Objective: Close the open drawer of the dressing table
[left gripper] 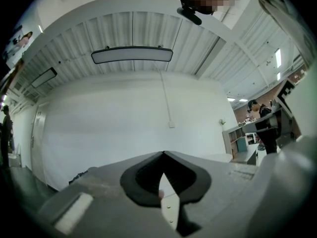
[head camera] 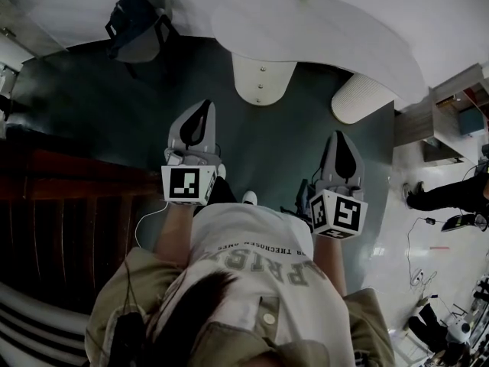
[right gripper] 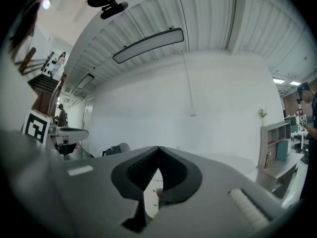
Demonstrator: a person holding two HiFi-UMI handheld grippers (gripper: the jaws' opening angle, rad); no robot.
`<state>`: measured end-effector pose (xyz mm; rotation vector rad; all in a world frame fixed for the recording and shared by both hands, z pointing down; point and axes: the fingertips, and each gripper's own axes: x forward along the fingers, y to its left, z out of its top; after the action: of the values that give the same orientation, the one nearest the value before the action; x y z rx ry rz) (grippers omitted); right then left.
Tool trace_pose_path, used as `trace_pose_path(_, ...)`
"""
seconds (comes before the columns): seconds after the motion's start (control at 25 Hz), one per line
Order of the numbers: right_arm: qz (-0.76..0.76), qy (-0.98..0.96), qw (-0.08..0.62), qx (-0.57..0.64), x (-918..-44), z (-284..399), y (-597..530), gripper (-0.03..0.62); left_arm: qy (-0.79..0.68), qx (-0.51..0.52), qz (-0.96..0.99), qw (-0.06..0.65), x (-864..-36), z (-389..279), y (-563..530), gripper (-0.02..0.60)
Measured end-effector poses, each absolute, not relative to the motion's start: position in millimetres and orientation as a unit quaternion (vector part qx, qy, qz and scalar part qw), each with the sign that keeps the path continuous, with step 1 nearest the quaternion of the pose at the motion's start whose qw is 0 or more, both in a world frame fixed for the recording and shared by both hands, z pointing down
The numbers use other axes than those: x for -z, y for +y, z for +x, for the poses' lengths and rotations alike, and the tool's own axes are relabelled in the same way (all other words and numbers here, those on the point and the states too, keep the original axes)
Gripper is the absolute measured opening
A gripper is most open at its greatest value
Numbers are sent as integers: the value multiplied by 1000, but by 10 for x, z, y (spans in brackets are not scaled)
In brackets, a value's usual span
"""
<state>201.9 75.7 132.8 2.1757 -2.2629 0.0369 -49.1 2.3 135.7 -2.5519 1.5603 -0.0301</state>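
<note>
**What the views keep back**

In the head view the drawer (head camera: 260,79) shows only a rounded white front under the dressing table (head camera: 328,37) edge, and how far out it stands cannot be told. A ribbed white cylinder (head camera: 359,98) is partly covered by the same top. A dark wooden structure (head camera: 69,205) runs off the left edge. A person (head camera: 443,193) is cut off at the right. The grey bodies of the left gripper (left gripper: 163,153) and right gripper (right gripper: 159,148) fill the lower half of their own views — only a white sliver (left gripper: 169,205) shows behind the closed tips. A bystander (left gripper: 260,118) is too small to make out.
</note>
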Motion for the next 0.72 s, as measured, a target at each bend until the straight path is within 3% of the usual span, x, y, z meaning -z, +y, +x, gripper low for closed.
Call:
trace_pose_path(0.32,700,-713,42,8,-1404,1998,730,2,518,11,-852,80,-1413,-525,12,9)
trace_pose_path(0.72,699,-715,27,10,-1365,1983,745,2,515,14,-853,83,-1400,-527,46,9)
